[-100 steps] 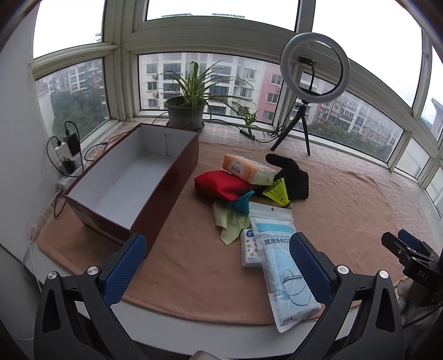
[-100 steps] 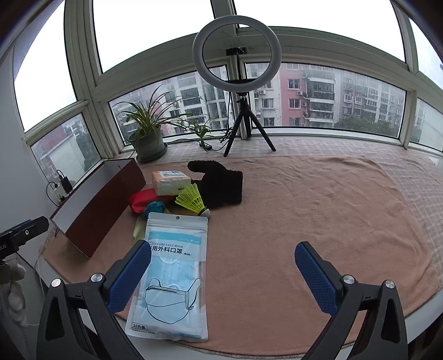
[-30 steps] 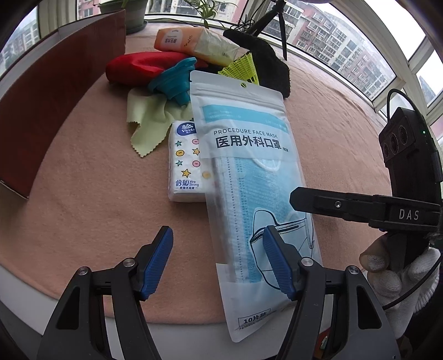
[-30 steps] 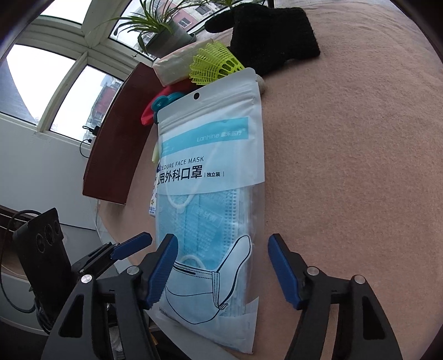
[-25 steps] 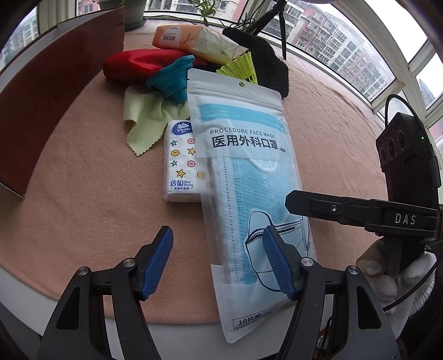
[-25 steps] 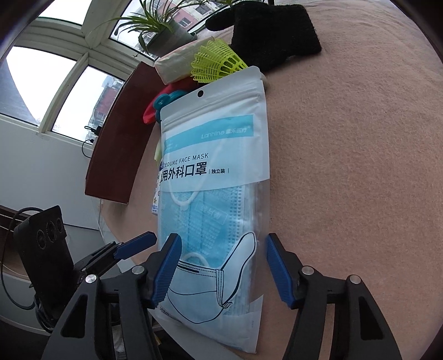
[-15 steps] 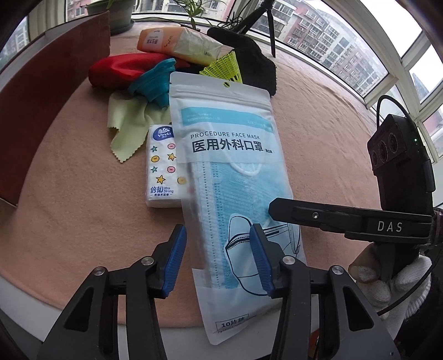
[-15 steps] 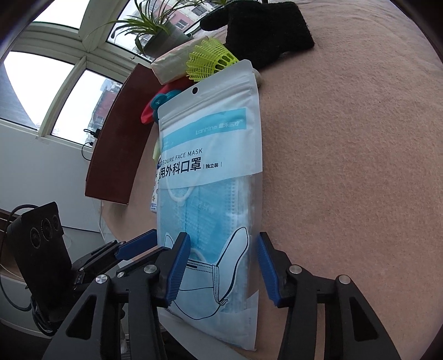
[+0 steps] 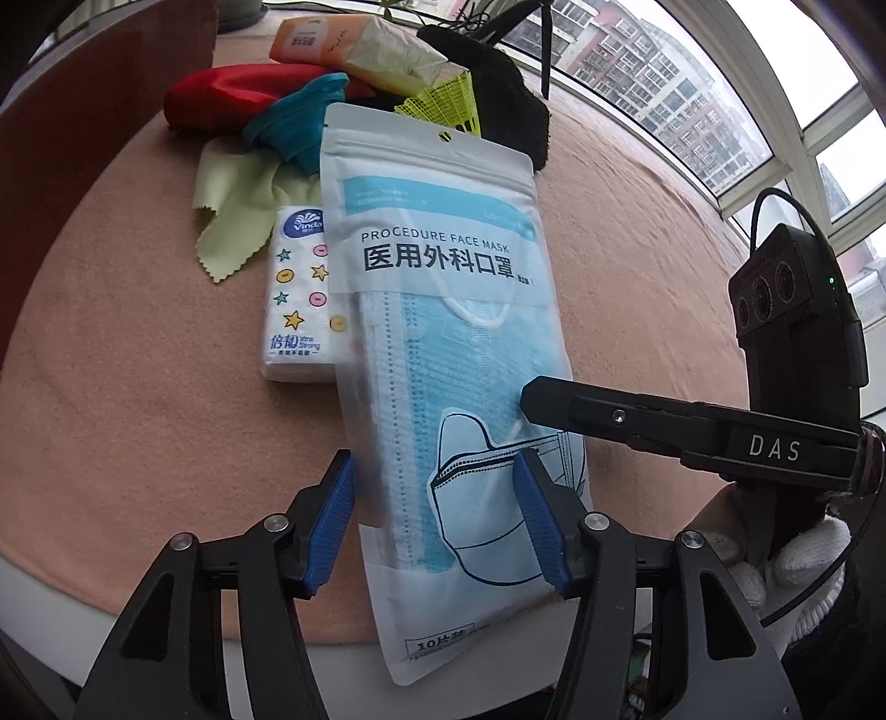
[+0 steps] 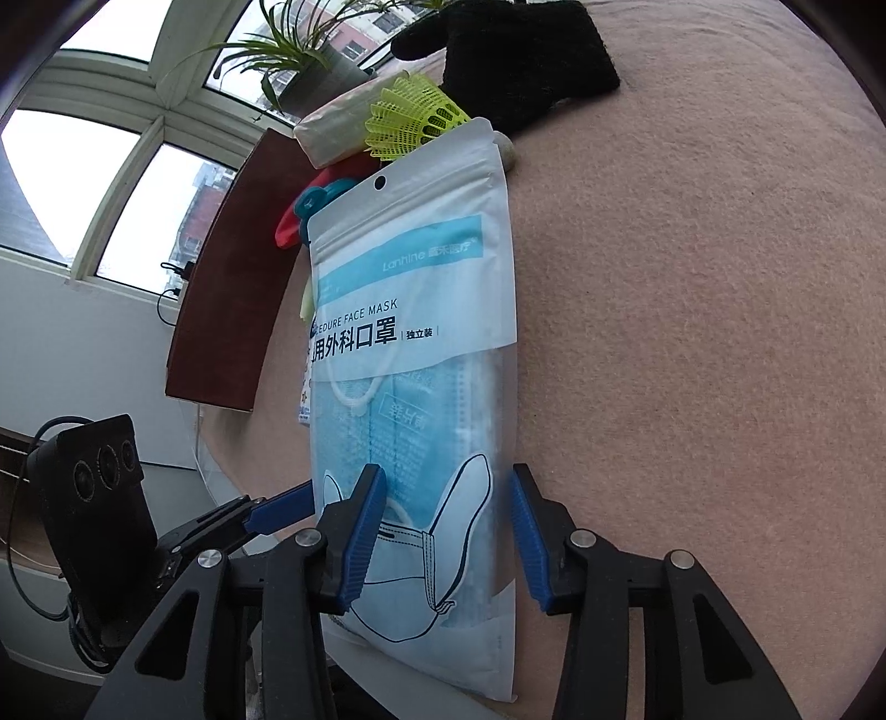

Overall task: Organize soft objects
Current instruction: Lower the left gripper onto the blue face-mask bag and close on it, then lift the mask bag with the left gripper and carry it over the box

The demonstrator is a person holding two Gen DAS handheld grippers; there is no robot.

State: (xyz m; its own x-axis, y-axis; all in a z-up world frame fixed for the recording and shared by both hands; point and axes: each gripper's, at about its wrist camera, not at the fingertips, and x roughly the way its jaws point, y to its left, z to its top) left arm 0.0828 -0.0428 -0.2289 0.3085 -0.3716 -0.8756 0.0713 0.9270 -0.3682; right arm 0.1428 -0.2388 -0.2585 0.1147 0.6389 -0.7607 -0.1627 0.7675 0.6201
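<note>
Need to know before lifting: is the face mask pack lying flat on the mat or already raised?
Lying flat: the face mask pack rests face up on the mat, its bottom end overhanging the edge.

surface: peachy-tan fuzzy blanket spread over a white ledge | right on it: face mask pack hanging off the near edge, tissue packet tucked partly under it, pale green cloth, red pouch, black glove, brown box along the side
</note>
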